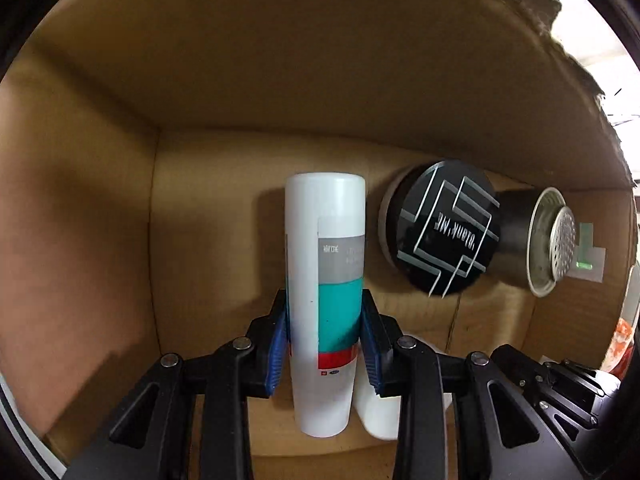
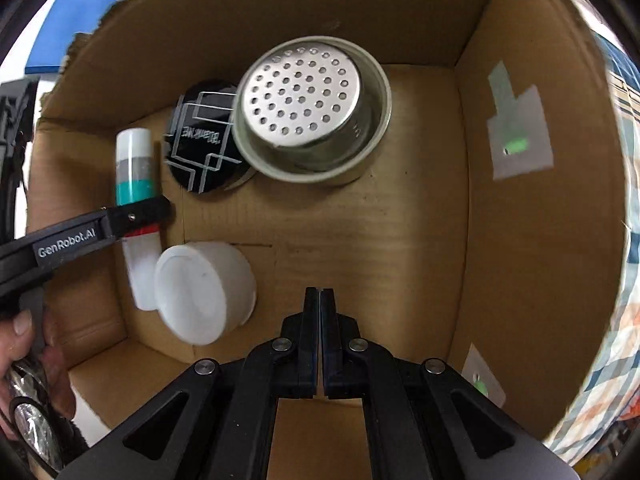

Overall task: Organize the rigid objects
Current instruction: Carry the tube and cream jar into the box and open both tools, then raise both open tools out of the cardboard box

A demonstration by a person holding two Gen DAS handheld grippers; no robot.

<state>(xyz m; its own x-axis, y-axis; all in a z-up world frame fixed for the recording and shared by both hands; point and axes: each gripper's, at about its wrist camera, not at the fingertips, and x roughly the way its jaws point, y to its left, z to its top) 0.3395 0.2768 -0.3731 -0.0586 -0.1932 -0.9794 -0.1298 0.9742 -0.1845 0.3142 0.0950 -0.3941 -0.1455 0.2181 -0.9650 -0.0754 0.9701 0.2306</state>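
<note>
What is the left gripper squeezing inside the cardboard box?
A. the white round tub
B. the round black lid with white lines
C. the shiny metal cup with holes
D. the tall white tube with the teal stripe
D: the blue pads of the left gripper press both sides of the white tube, while the metal cup, black lid and white tub lie free in the box.

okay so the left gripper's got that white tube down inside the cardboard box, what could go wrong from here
1. The left gripper clamps the white tube close beside the white round jar; letting go or pulling out could knock the jar or tip the tube onto it.
2. The black disc leans tilted against the metal strainer cup; a bump from the tube may make it slide.
3. The shut right gripper hangs in the same box, so the two could collide.
</note>
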